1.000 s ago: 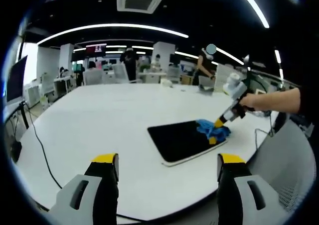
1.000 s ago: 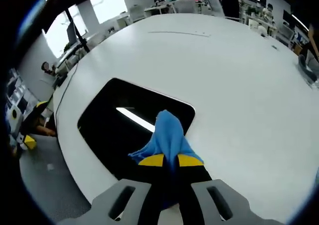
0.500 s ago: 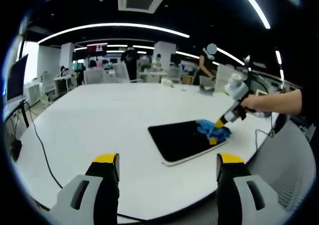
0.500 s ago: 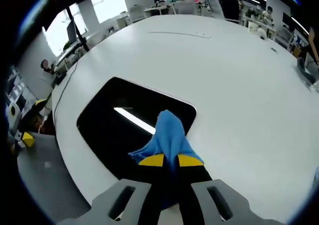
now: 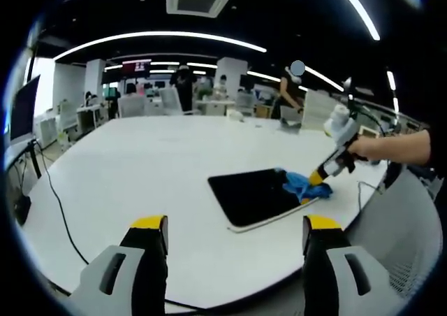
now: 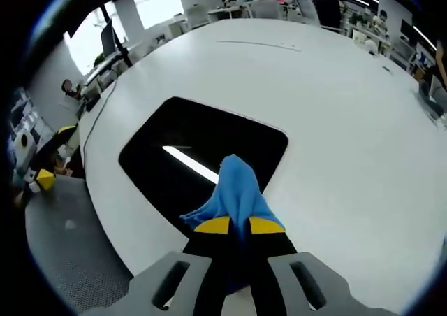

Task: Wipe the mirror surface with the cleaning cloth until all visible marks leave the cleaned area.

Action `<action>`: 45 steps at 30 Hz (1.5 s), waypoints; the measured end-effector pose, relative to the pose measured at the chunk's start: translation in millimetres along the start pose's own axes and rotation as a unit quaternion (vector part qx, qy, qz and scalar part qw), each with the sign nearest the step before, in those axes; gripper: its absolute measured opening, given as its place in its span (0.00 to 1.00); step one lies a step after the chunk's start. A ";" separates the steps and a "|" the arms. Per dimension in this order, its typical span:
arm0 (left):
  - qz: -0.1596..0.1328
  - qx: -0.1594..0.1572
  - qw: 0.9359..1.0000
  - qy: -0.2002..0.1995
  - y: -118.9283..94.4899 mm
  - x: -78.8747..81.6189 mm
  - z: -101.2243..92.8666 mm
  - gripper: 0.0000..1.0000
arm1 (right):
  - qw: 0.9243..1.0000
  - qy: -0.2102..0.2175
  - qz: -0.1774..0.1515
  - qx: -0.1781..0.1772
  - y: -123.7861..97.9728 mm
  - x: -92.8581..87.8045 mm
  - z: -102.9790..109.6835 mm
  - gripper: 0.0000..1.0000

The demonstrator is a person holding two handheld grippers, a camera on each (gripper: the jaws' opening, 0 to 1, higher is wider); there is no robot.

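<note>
Right hand-held gripper (image 6: 237, 226) pinches blue cleaning cloth (image 6: 234, 190) at the mirror's (image 6: 202, 148) near corner on the white counter (image 6: 335, 120); left hand-held gripper (image 5: 227, 232) spread, idle; press flat, overlap strokes across the whole glass.

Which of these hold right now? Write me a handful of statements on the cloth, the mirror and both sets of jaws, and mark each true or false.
1. The right gripper has its jaws shut on the blue cloth. True.
2. The left gripper also holds a cloth. False: its jaws stand open with nothing between them.
3. The mirror lies flat on the white table. True.
4. The cloth sits at the middle of the mirror. False: it is at the mirror's edge nearest the right gripper.
5. The mirror's dark face reflects a bright strip of light. True.
</note>
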State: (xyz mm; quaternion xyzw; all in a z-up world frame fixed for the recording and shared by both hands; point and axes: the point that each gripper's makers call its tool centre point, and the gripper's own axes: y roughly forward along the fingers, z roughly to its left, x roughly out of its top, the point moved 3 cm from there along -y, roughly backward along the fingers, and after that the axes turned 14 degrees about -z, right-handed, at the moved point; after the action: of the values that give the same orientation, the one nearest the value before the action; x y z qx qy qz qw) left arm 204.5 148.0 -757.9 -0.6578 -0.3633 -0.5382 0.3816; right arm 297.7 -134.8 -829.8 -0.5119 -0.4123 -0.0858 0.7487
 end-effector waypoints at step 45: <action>-0.017 -0.002 1.000 0.003 0.8 3.8 -0.4 0.77 | 1.000 0.003 -0.006 0.030 11.0 0.4 51.0 0.02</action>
State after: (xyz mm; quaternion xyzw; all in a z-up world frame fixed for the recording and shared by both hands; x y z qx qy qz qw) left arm 205.7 147.6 -754.2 -0.6505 -0.3720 -0.5473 0.3727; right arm 277.0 -86.9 -830.2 -0.4861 -0.4153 -0.0795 0.7648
